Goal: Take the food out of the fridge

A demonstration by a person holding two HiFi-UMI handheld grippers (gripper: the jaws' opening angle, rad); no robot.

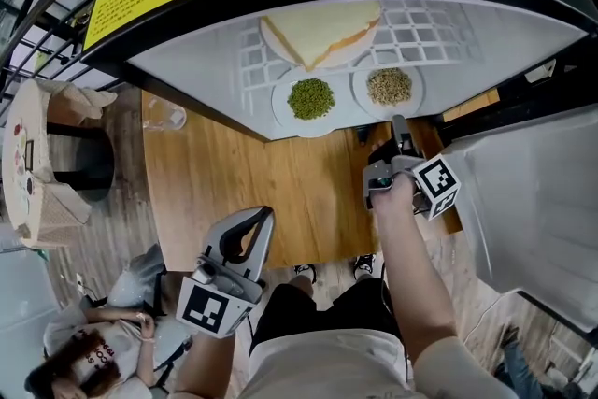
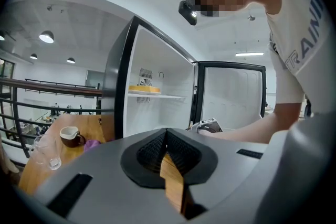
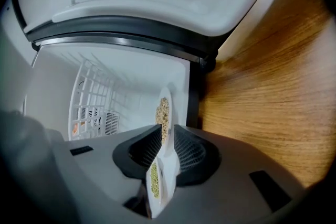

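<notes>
The open fridge's white shelf [image 1: 448,33] carries a sandwich on a plate [image 1: 320,33], a plate of green beans [image 1: 309,98] and a plate of pale grains [image 1: 389,86]. My right gripper [image 1: 399,121] reaches to the near rim of the grain plate. In the right gripper view, which is rolled sideways, the grain plate [image 3: 163,113] stands edge-on between the jaw tips of the right gripper [image 3: 167,131], and the green bean plate [image 3: 155,178] shows lower in the gap. The jaws stand open. My left gripper [image 1: 262,215] hangs back over the wooden table, shut and empty, its tips meeting [image 2: 167,132].
The fridge door [image 1: 523,201] stands open at the right. The wooden table [image 1: 271,192] holds a clear glass [image 1: 166,116] and a brown-and-white cup [image 2: 70,136]. A person sits at the lower left [image 1: 89,350] beside a round table [image 1: 37,163].
</notes>
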